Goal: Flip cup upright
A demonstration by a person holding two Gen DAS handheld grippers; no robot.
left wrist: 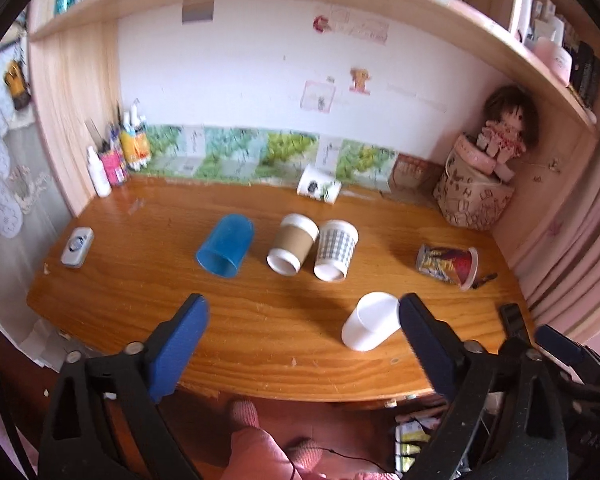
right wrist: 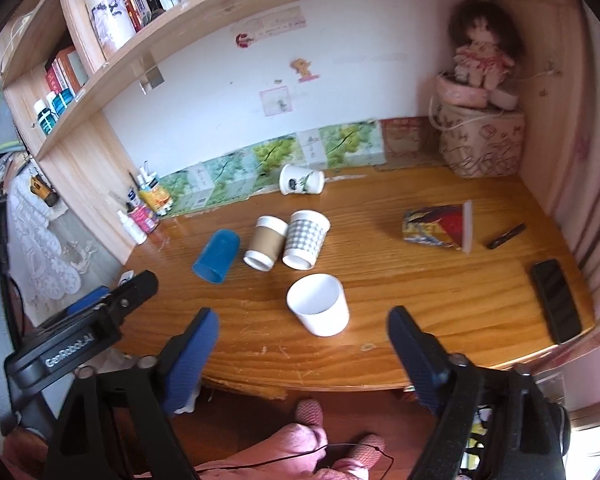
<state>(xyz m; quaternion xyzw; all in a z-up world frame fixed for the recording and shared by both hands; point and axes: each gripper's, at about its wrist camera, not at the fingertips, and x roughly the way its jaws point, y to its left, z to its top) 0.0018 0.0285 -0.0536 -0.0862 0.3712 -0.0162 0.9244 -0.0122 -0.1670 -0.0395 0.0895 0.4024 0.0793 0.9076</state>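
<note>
Wooden table (left wrist: 148, 280) under a shelf, seen from both wrist views. Near the front edge, a white cup (right wrist: 318, 304), standing with its mouth up in the right view; in the left view the same white cup (left wrist: 370, 326) looks tilted, just beside the right finger of the left claw (left wrist: 302, 320), though whether touching it cannot be told through the lens warp. Left claw spread wide and holding nothing, raised over the front of the table. Right claw (right wrist: 302, 332) likewise released, fingers well apart, the white cup sitting between and a little beyond them, not gripped.

Further back, a row of three cups lying on their sides with mouths toward the front: a blue cup (right wrist: 217, 256) on the left, a brown-sleeved paper cup (right wrist: 266, 247) in the middle, a checked paper cup (right wrist: 305, 239) touching it on the right. Behind those, near the wall, a small white printed cup (right wrist: 301, 179) on its side. Off to the right, a colourful printed cup (right wrist: 440, 227) also on its side, a dark pen (right wrist: 506, 236) just beyond it, and a black phone (right wrist: 556, 300) flat near the right edge. In the back right corner, a doll (right wrist: 480, 52) seated on a patterned box (right wrist: 482, 142)
</note>
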